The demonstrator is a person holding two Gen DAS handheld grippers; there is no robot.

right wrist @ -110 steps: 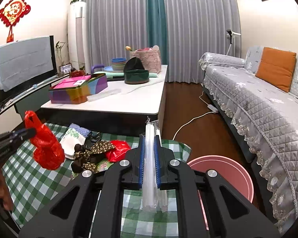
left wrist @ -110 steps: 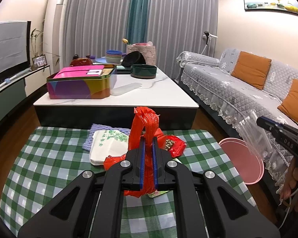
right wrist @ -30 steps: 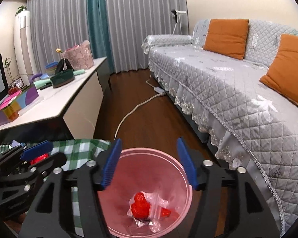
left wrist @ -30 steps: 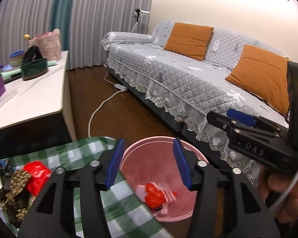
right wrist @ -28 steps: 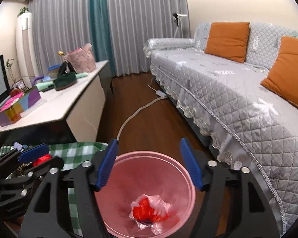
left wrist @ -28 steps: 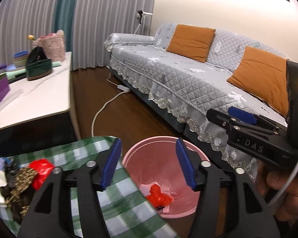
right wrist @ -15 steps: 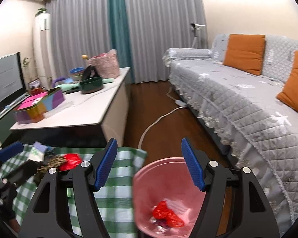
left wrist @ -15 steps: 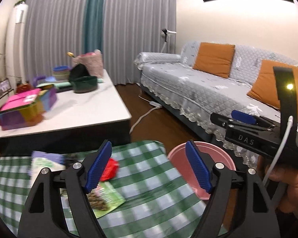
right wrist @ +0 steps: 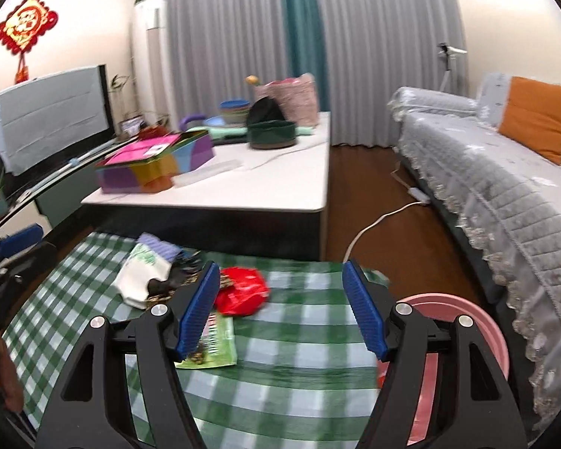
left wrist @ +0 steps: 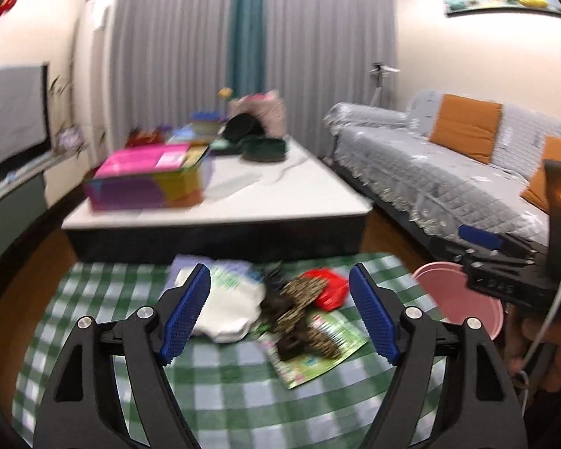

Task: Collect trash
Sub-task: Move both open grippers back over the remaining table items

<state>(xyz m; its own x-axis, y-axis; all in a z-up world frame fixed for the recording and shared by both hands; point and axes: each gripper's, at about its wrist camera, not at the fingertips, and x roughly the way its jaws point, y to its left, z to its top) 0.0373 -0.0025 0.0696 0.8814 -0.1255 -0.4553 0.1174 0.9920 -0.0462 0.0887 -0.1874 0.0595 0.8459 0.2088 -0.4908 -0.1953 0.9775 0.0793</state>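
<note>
Trash lies on a green checked cloth (left wrist: 220,385): a white bag (left wrist: 232,308), a red plastic bag (left wrist: 329,288), a brown patterned wrapper (left wrist: 303,299) and a green flyer (left wrist: 318,351). My left gripper (left wrist: 278,318) is open and empty, above the pile. My right gripper (right wrist: 282,308) is open and empty, over the cloth (right wrist: 280,374) to the right of the red bag (right wrist: 243,292). The pink bin (right wrist: 478,336) stands at the cloth's right edge, also in the left wrist view (left wrist: 456,299).
A low white table (right wrist: 265,187) with a colourful box (right wrist: 153,164) and bowls stands behind the cloth. A grey sofa (right wrist: 505,194) with orange cushions runs along the right. A white cable (right wrist: 385,220) lies on the wood floor.
Both grippers dropped the red bag and the clear plastic into the bin. They have swung left from the bin back over the cloth, open and empty.
</note>
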